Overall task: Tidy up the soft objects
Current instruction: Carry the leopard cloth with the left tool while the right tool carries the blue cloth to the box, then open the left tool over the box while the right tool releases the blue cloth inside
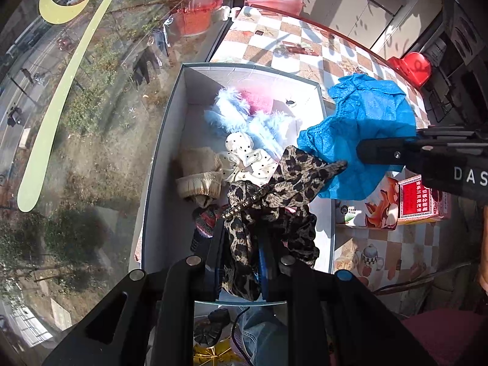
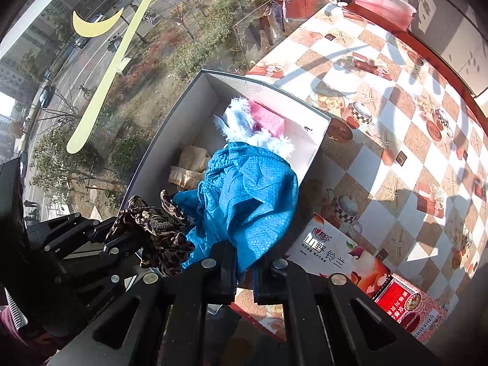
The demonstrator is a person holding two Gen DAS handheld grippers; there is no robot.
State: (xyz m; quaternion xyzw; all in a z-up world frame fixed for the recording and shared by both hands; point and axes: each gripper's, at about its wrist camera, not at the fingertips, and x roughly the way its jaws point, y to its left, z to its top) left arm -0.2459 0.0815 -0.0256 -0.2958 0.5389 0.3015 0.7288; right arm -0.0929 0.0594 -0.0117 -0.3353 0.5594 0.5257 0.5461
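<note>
A grey open box [image 1: 166, 122] stands by the window and holds a fluffy blue toy [image 1: 235, 116], a pink sponge [image 1: 257, 99], a beige sock [image 1: 199, 172] and a dotted white cloth [image 1: 247, 158]. My left gripper [image 1: 241, 262] is shut on a leopard-print cloth [image 1: 274, 189] above the box's near end. My right gripper [image 2: 244, 270] is shut on a blue cloth [image 2: 244, 192] and holds it over the box's right rim; it shows in the left wrist view [image 1: 366, 131] too.
The box sits on a checkered tablecloth [image 2: 396, 116] against a glass window [image 1: 76, 122]. A tissue pack [image 2: 341, 259] and a red packet [image 2: 405, 308] lie right of the box. A pink basin [image 2: 384, 3] stands at the far end, a red object [image 1: 411, 67] at the right.
</note>
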